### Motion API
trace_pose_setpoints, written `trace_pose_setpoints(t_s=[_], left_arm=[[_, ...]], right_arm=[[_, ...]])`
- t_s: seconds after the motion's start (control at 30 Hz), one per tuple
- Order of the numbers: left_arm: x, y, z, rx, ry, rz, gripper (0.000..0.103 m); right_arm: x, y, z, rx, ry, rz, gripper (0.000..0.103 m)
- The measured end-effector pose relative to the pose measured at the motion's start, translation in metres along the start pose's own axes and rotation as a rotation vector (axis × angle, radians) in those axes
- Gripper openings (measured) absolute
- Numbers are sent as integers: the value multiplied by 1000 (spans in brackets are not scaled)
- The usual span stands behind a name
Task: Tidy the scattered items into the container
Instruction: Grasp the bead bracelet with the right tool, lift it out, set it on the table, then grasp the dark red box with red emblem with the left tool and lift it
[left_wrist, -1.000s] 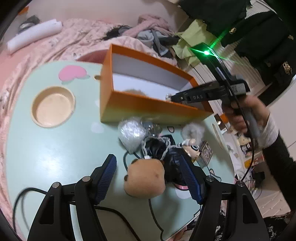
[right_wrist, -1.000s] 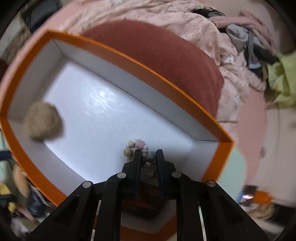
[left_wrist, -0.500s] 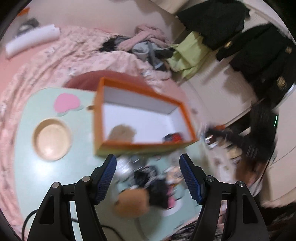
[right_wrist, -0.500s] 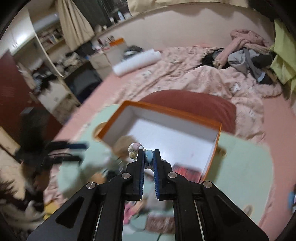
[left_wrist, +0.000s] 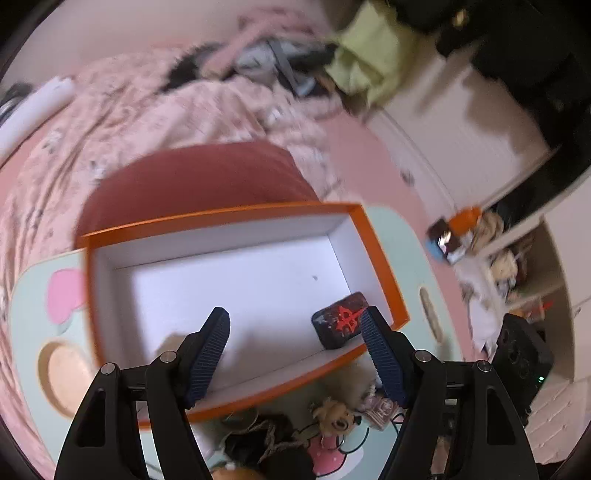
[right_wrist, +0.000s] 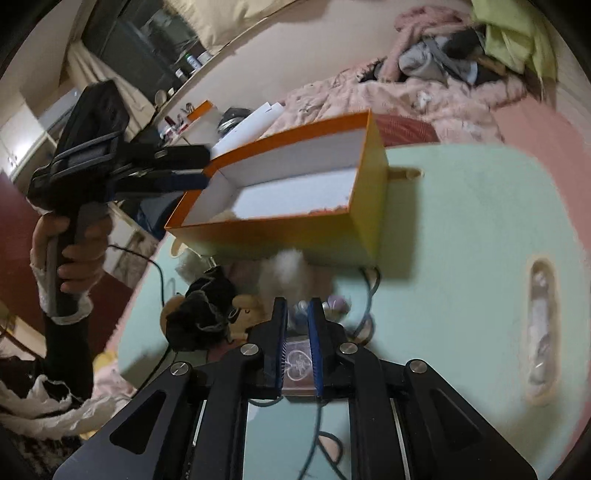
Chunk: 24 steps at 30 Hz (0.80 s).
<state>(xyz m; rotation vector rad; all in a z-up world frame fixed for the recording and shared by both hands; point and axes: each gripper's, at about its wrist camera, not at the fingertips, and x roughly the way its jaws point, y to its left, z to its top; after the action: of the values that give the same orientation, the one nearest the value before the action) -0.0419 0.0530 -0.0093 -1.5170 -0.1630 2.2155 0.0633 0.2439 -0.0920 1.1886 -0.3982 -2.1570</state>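
Observation:
The orange box (left_wrist: 380, 258) with a white inside stands on the mint table; it also shows in the right wrist view (right_wrist: 280, 229). It holds a black card case with a red mark (left_wrist: 341, 325) and a tan pompom (left_wrist: 170, 341). My left gripper (left_wrist: 295, 350) is open and empty above the box's near side. My right gripper (right_wrist: 297, 314) hovers low over the pile, its fingers close together with a small gap; the beaded charm (right_wrist: 334, 304) lies just beyond the tips. A white pompom (right_wrist: 284, 269), a black frilly item (right_wrist: 201, 306) and a small plush (left_wrist: 336, 419) lie beside the box.
A round recess (left_wrist: 61, 373) and a pink heart (left_wrist: 66, 291) mark the table's left side. A red cushion (left_wrist: 192, 184) and a pink bed lie behind the box. A black cable (right_wrist: 316, 417) runs under my right gripper. A slot (right_wrist: 539, 325) is on the table's right.
My left gripper rose from the brown plush and moved over the box. My right gripper left the box and dropped towards the pile; the beaded charm is no longer between its fingers.

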Motion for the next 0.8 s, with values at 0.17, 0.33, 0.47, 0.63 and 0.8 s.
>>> trace_pose_setpoints(t_s=[0.17, 0.33, 0.47, 0.63, 0.8], left_arm=[[39, -18, 11, 46, 134, 10, 73], [60, -33, 23, 42, 188, -6, 73], [73, -48, 24, 80, 224, -1, 73], [91, -53, 17, 104, 249, 67, 76], [89, -40, 12, 120, 218, 64, 86]], right_arm=[[-14, -9, -4, 96, -102, 12, 51], [-23, -16, 0, 118, -142, 51, 52], [-21, -19, 3, 134, -134, 56, 52], [-19, -25, 2, 158, -141, 77, 52], [-21, -28, 2, 169, -145, 85, 52]])
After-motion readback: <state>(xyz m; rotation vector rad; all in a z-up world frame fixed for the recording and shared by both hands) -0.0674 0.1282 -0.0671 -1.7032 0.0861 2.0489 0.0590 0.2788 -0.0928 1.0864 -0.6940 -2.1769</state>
